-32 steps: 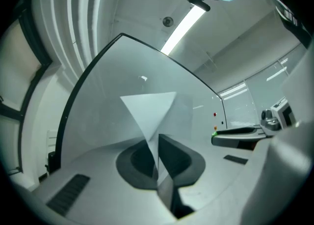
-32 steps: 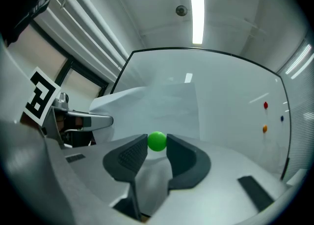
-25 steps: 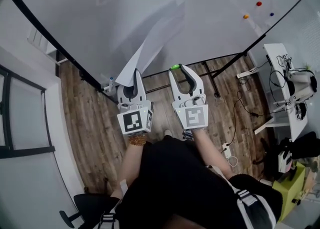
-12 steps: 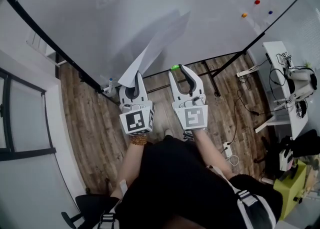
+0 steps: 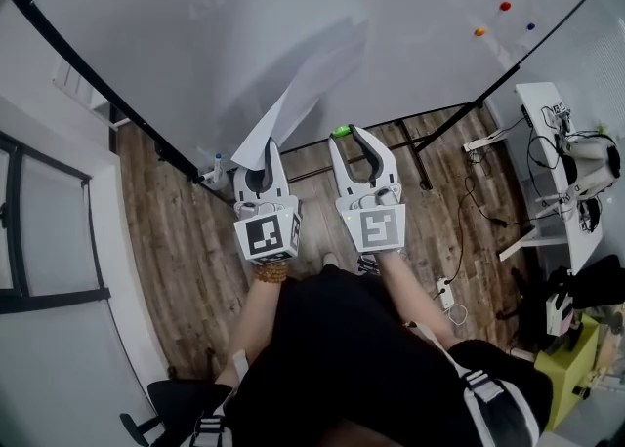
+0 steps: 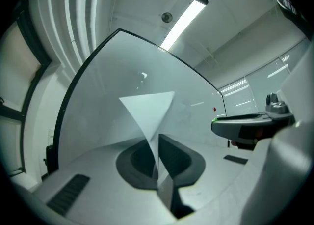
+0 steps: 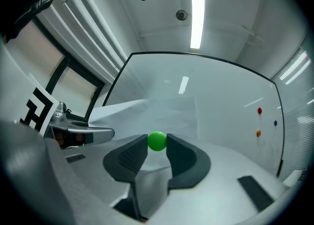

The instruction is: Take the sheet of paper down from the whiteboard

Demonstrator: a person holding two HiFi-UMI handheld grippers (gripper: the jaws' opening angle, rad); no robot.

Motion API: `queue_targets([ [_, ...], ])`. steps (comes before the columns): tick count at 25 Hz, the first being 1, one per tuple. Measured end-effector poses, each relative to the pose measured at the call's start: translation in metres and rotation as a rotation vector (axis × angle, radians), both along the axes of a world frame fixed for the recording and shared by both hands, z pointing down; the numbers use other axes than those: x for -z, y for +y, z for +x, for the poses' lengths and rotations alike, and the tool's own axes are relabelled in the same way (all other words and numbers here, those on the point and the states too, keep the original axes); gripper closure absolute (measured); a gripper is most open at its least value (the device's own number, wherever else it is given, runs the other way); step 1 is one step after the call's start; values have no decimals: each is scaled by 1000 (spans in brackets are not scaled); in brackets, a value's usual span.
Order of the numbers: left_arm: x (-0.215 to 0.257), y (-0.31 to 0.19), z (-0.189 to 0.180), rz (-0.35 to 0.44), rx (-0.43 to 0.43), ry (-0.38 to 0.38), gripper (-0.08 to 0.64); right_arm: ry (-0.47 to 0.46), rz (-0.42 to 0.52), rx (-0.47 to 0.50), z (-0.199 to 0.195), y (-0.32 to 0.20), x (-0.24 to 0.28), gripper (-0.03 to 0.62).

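The limp, easily torn sheet of paper (image 5: 305, 84) bows off the whiteboard (image 5: 176, 35) near its lower edge, its corner, the sensible hold, pinched in the left gripper (image 6: 158, 151); the right gripper (image 5: 349, 137) clamps a green magnet (image 7: 157, 141).

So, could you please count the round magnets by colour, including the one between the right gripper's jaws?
red magnet: 1
orange magnet: 1
blue magnet: 1
green magnet: 1
Total: 4
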State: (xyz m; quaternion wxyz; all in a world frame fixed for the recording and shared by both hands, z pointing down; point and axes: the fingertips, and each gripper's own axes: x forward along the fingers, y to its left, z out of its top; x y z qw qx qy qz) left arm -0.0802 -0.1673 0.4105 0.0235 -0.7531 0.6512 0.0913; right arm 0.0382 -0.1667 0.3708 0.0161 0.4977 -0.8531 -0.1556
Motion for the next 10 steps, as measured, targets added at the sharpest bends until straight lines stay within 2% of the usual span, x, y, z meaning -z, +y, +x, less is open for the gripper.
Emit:
queue_targets([
  [10, -1, -3, -1, 1, -8, 12, 549, -5, 6, -3, -4, -2, -1, 476],
])
